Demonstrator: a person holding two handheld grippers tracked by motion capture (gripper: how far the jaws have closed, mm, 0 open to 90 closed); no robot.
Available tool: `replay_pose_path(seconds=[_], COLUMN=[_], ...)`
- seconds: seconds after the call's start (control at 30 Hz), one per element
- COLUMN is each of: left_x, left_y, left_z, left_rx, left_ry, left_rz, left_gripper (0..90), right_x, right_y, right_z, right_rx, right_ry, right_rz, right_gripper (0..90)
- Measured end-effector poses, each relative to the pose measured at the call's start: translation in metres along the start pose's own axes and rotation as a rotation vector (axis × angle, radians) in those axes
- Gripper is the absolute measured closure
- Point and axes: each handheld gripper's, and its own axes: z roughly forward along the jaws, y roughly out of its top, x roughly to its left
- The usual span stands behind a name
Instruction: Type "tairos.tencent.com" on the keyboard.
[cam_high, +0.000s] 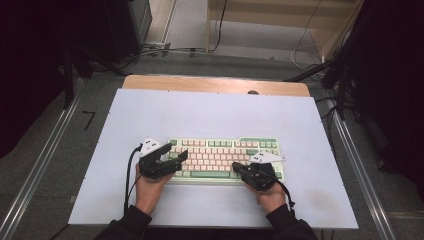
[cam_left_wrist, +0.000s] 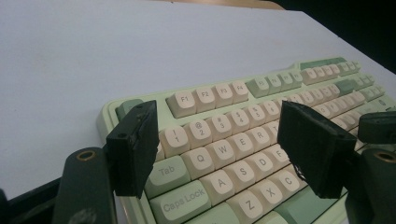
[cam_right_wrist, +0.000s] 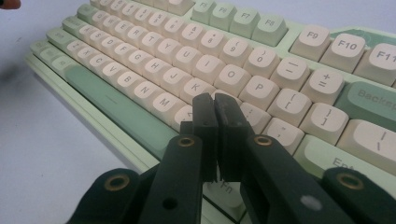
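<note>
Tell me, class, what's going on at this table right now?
A person works a keyboard on a pale blue table with two tools. The right hand-held gripper has its jaws shut, tips down among the keys near the comma and L. The left hand-held gripper hovers open over the keyboard's left end, around Q, W and the number row, gripping nothing.

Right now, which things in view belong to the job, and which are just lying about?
In the job:
- keyboard
- left gripper, jaws open over the left-hand keys
- right gripper, jaws shut, tips at the keys near the comma

Lying about:
- white table mat
- floor cables
</note>
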Motion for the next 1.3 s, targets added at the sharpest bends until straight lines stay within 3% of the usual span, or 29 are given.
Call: replay_pose_path(seconds=[0.23,0.27,0.33,0.43,0.53,0.73,1.0,1.3], left_x=[0.000,0.000,0.000,0.000,-0.002,-0.005,-0.013,-0.020], left_y=[0.000,0.000,0.000,0.000,-0.001,-0.002,-0.002,-0.003], left_z=[-0.001,-0.001,-0.001,-0.001,-0.002,-0.002,0.000,0.008], left_rx=[-0.002,-0.002,-0.002,-0.004,-0.006,-0.002,0.032,0.089], left_ry=[-0.003,-0.004,-0.005,-0.010,-0.012,-0.035,-0.128,-0.178], left_rz=[-0.002,-0.005,-0.004,-0.001,0.007,0.034,0.091,0.119], left_gripper=[29.9,29.9,29.9,30.1,32.9,47.0,87.6,90.0], right_x=[-0.002,-0.003,-0.007,-0.017,-0.028,-0.038,-0.036,-0.036], right_y=[0.000,0.000,0.001,0.002,0.001,0.000,0.000,-0.001], right_z=[0.000,-0.001,-0.005,-0.009,-0.014,-0.021,-0.021,-0.021], right_rx=[-0.001,-0.018,-0.050,-0.088,-0.123,-0.174,-0.171,-0.169], right_ry=[0.013,0.018,0.040,0.050,0.039,0.020,0.010,0.005], right_rz=[0.017,0.029,0.068,0.133,0.200,0.246,0.234,0.231], right_gripper=[81.9,78.8,62.4,46.2,40.1,37.5,37.6,37.6])
